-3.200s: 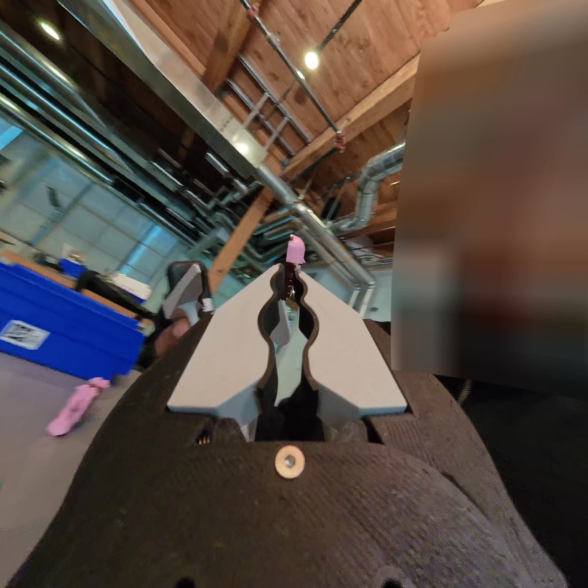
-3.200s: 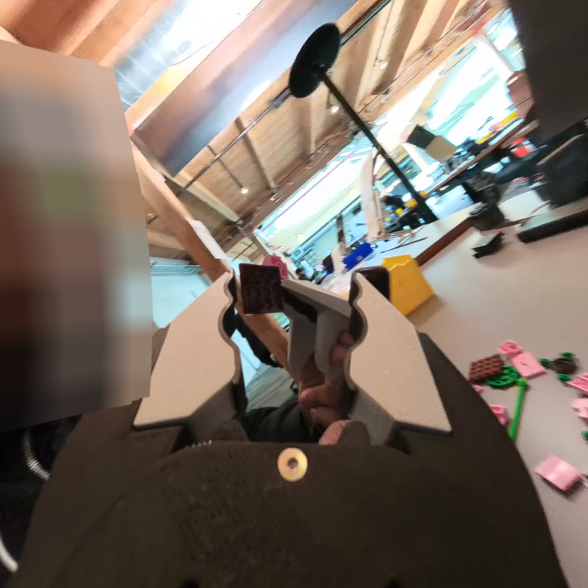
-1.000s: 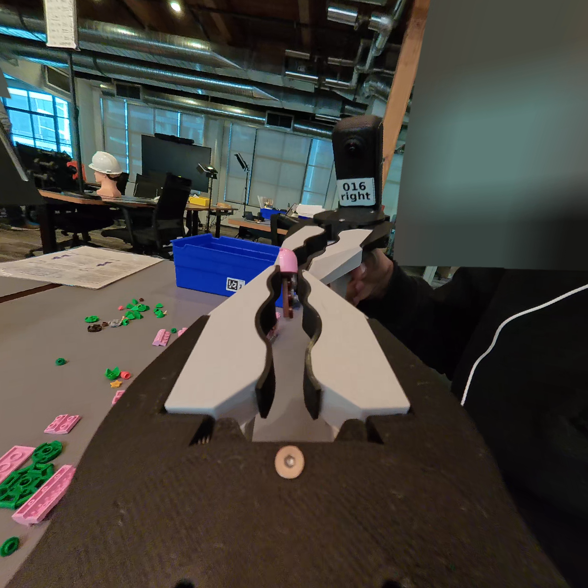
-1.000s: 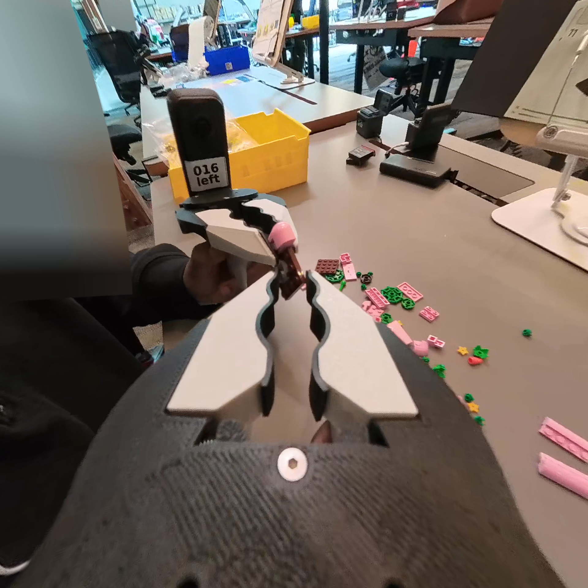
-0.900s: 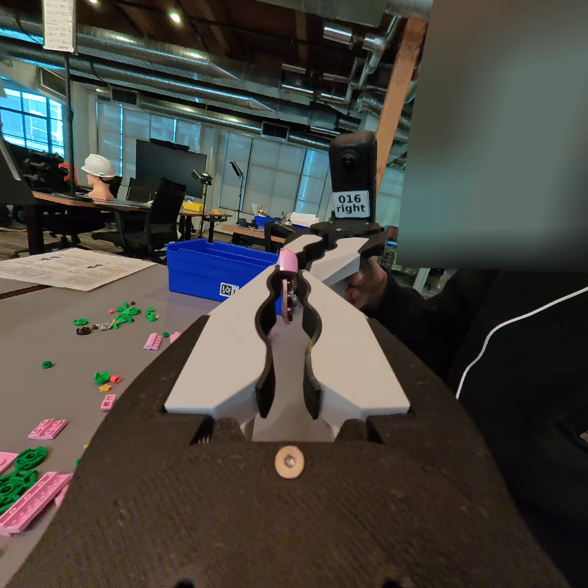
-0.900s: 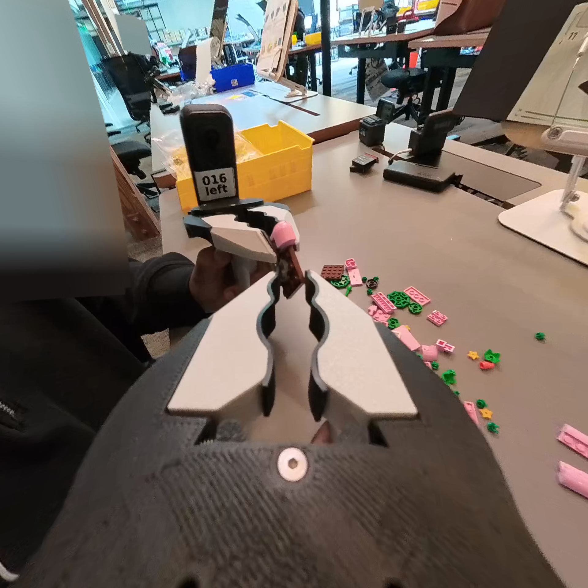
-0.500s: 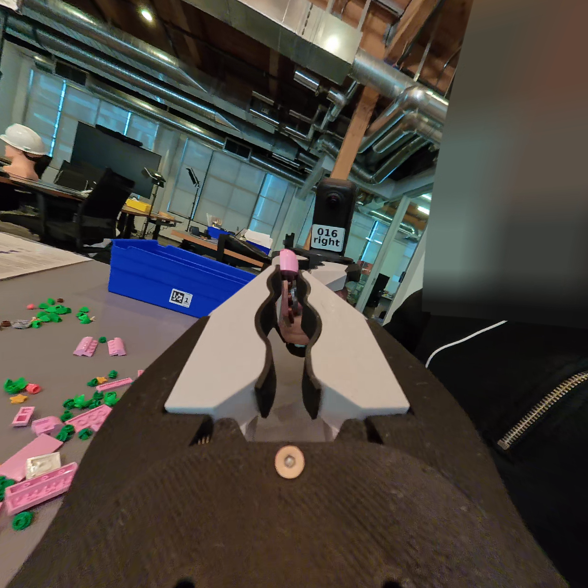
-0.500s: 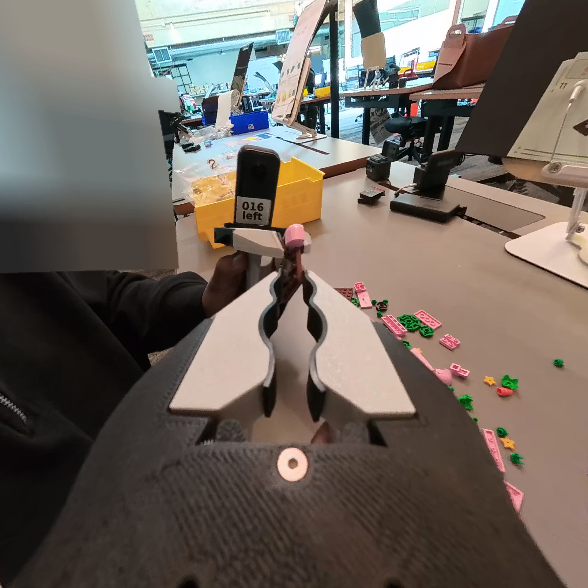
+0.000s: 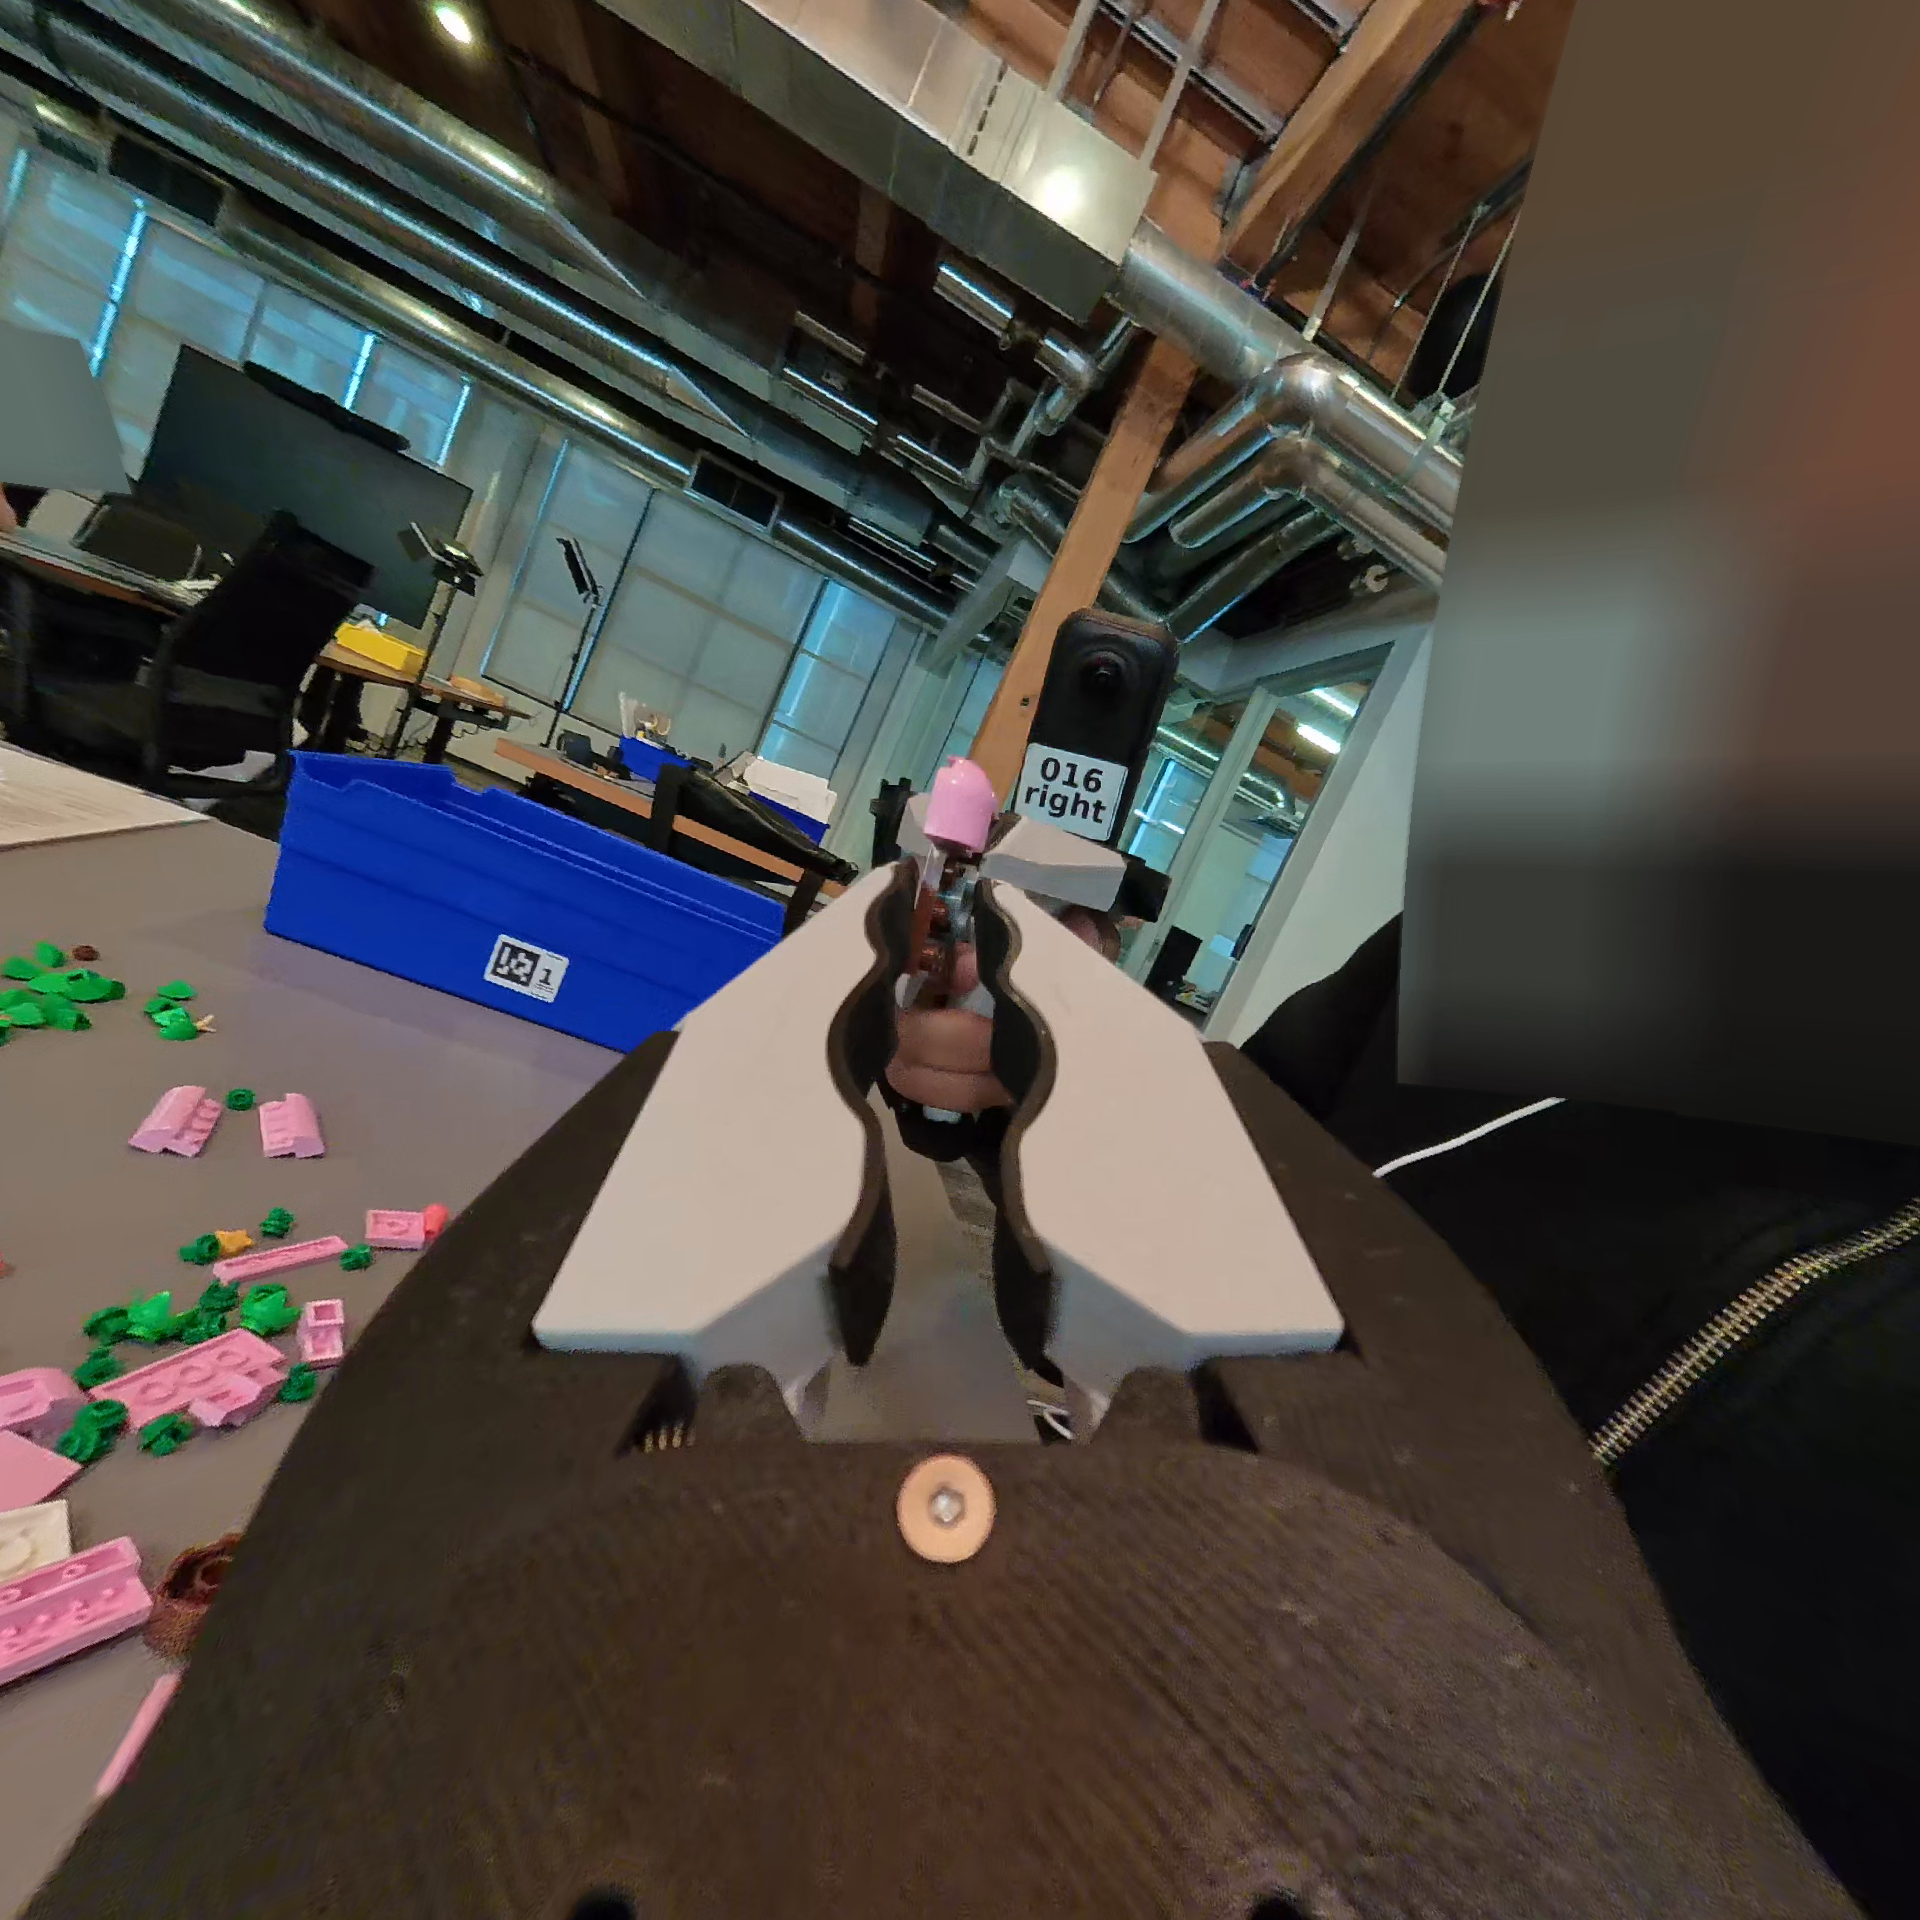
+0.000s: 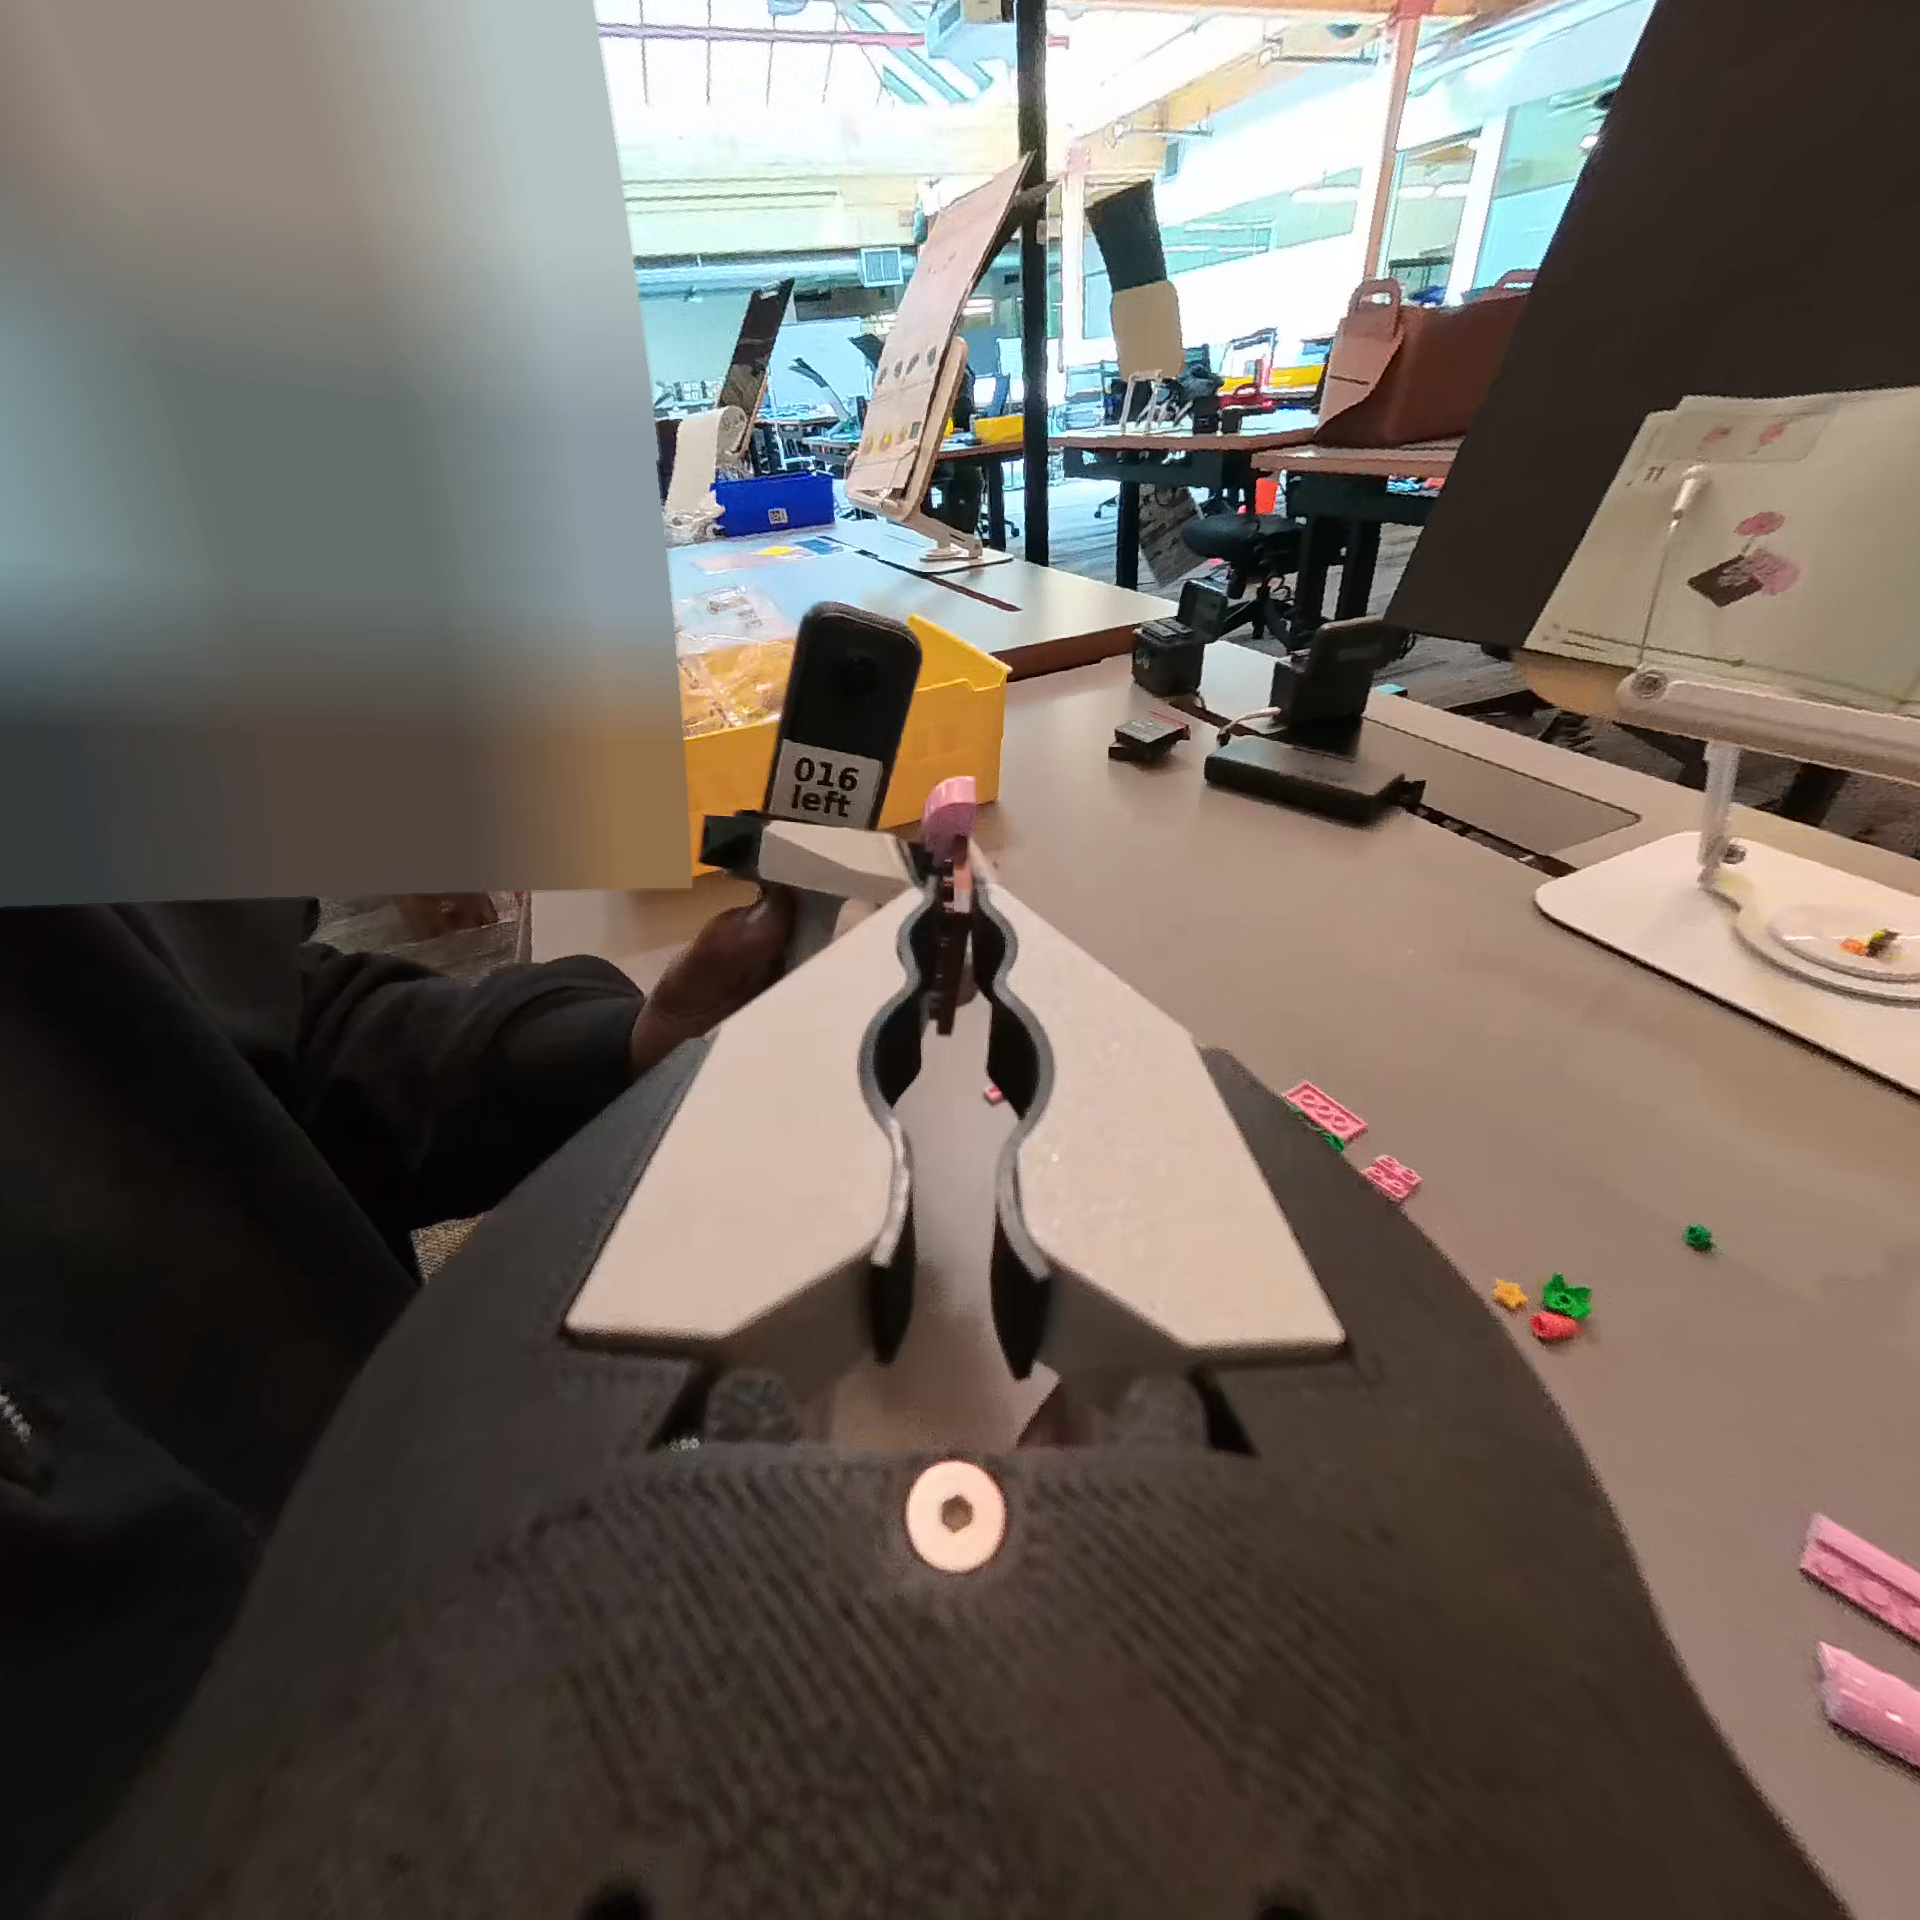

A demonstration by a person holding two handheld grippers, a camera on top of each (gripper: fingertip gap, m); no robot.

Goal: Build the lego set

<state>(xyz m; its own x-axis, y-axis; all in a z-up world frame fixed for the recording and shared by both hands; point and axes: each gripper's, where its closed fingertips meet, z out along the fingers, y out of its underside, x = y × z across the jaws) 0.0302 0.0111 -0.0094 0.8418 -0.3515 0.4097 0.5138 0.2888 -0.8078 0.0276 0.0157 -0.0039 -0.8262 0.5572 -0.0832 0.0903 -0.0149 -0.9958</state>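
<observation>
A small lego assembly, a brown plate (image 9: 933,928) with a pink rounded piece (image 9: 961,802) on top, is held in the air between both grippers. My left gripper (image 9: 940,896) is shut on the plate, seen edge-on. The right gripper's finger (image 9: 1049,858) meets it from the far side. In the right wrist view my right gripper (image 10: 951,896) is shut on the same brown plate (image 10: 945,961), with the pink piece (image 10: 951,812) sticking up above the tips. The left gripper's finger (image 10: 826,860) shows just behind. A hand holds each gripper.
Loose pink and green pieces (image 9: 197,1371) lie on the grey table at the left, before a blue bin (image 9: 499,914). In the right wrist view there are a yellow bin (image 10: 951,717), an instruction booklet on a white stand (image 10: 1745,540), black devices (image 10: 1299,774), and more pieces (image 10: 1392,1174).
The right gripper, open 3.2 s ago, has closed onto the plate. Both grippers have swung down from the ceiling and turned to face each other head-on, the assembly staying between them.
</observation>
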